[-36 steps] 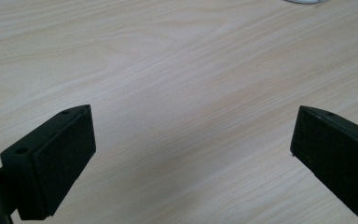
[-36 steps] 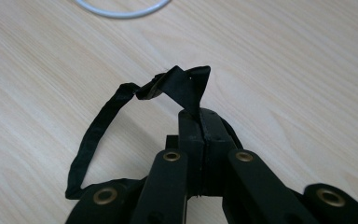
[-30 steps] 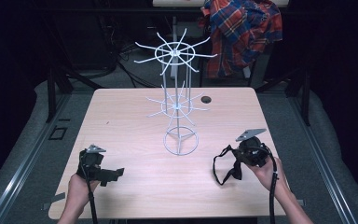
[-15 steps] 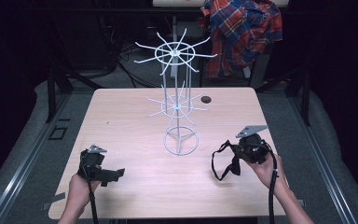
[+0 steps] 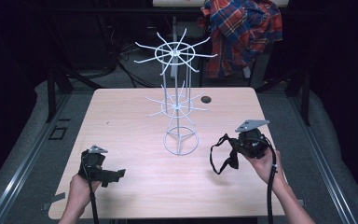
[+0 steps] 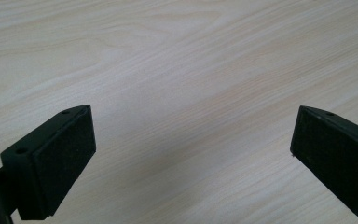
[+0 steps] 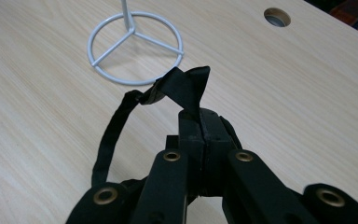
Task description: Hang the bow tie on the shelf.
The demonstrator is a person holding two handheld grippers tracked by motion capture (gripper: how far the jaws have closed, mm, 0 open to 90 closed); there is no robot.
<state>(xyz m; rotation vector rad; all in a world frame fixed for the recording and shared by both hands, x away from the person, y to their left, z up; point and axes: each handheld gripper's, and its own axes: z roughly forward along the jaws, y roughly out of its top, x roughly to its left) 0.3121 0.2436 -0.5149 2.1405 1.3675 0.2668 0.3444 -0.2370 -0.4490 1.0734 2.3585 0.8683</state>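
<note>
A white wire rack with two tiers of spokes stands mid-table on a ring base. To its right my right gripper is lifted off the table, shut on a black strap. The strap's loop hangs down toward the wood. At the front left my left gripper rests low over the table, open. Bare wood lies between its two pads.
The light wooden table has a round cable hole behind the rack. A plaid shirt hangs beyond the far edge. Dark floor and metal rails surround the table.
My right gripper has risen slightly and drifted a little right with the strap. The left gripper has stayed put.
</note>
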